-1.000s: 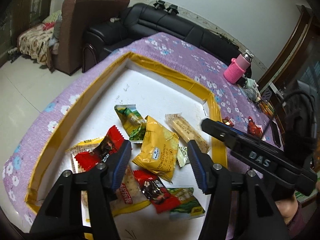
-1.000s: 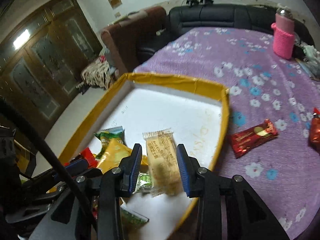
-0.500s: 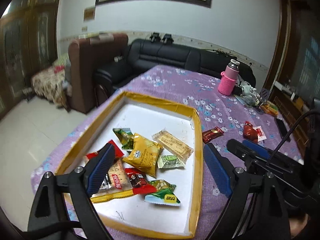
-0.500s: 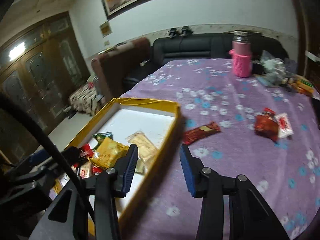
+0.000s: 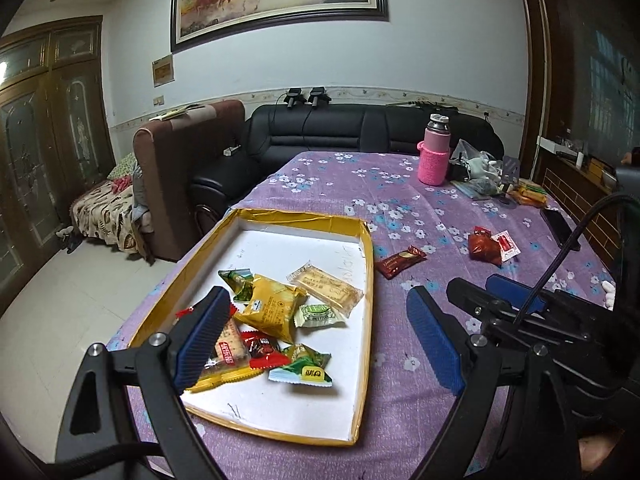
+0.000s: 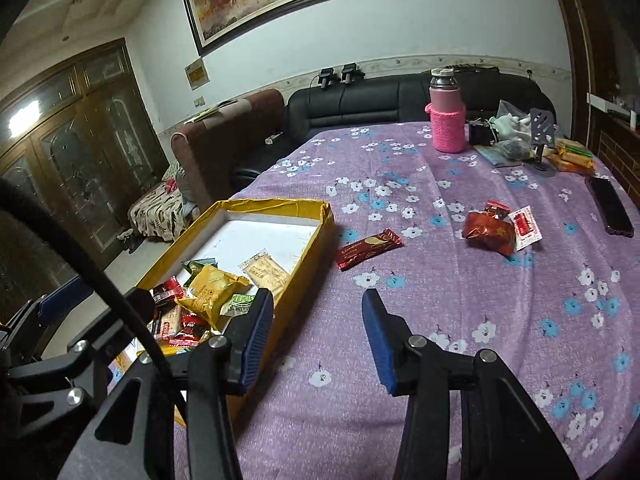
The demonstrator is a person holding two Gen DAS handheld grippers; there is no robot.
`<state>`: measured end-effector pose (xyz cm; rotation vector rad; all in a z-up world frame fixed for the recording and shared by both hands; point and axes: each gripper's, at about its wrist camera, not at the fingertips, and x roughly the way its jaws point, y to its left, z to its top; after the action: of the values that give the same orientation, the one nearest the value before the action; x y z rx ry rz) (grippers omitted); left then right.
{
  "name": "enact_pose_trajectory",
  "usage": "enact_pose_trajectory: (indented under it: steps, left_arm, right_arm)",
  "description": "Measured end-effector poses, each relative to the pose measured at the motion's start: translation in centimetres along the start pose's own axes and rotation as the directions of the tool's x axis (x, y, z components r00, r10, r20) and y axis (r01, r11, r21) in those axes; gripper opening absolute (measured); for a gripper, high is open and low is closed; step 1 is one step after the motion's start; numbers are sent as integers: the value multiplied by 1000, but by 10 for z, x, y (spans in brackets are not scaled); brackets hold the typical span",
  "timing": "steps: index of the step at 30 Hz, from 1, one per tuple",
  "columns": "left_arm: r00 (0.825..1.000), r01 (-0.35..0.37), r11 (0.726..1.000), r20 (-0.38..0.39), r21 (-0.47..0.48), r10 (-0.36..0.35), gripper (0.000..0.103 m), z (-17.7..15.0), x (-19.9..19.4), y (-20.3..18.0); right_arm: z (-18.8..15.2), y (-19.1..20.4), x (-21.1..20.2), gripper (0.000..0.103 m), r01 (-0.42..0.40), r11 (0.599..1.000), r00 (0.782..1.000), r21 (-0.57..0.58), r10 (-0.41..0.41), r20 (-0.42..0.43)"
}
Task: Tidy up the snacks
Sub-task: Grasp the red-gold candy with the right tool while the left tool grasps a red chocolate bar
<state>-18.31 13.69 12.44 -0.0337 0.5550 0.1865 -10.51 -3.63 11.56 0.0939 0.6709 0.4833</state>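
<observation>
A yellow-rimmed tray (image 5: 368,264) (image 6: 312,248) on the purple flowered cloth holds several snack packets, among them a yellow one (image 5: 272,312) and a clear beige one (image 5: 326,288). My left gripper (image 5: 316,298) hangs open and wide above the tray's near half, holding nothing. My right gripper (image 6: 317,298) is over the bare cloth just right of the tray; its jaws are opening with nothing between them. On the cloth beyond lie a dark red bar (image 6: 368,248), a crinkled red packet (image 6: 490,234) and a small white and red sachet (image 6: 526,226).
A pink-sleeved bottle (image 5: 434,156) stands at the far side of the table. A dark phone (image 6: 610,210) and a heap of small items (image 6: 520,136) lie at the far right. A black sofa (image 5: 340,128) and a brown armchair (image 5: 180,168) stand behind the table.
Both grippers drew back and up from the tray. The left jaws opened wide. The beige packet, earlier between the right jaws, lies in the tray, and the right gripper swung right over the cloth.
</observation>
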Motion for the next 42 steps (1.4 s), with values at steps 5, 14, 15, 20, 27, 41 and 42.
enact_pose_trajectory:
  steps: [5, 14, 15, 20, 27, 41, 42]
  left_arm:
    - [1000, 4, 1000, -7, -2, -4, 90, -3, -2, -4]
    - [1000, 7, 1000, -23, 10, -7, 90, -5, 0, -10]
    - [1000, 7, 1000, -25, 10, -7, 90, -5, 1, -10]
    - [999, 8, 1000, -41, 16, -8, 90, -6, 7, -13]
    - [996, 40, 999, -83, 17, -38, 90, -8, 21, -17]
    - [917, 255, 945, -259, -206, -304, 90, 7, 77, 8]
    - [910, 269, 943, -268, -195, -316, 90, 6, 81, 2]
  right_arm:
    - [-2, -1, -7, 47, 3, 1000, 1000, 1, -3, 13]
    - [-4, -8, -6, 50, 5, 1000, 1000, 24, -6, 7]
    - [-4, -8, -6, 50, 6, 1000, 1000, 26, -6, 6]
    - [-5, -14, -1, 50, 6, 999, 1000, 36, -6, -3]
    - [-7, -25, 8, 50, 9, 998, 1000, 63, -7, -27]
    - [38, -162, -24, 62, 303, 946, 951, 115, -307, 20]
    - [40, -172, -16, 62, 293, 947, 955, 135, -295, -4]
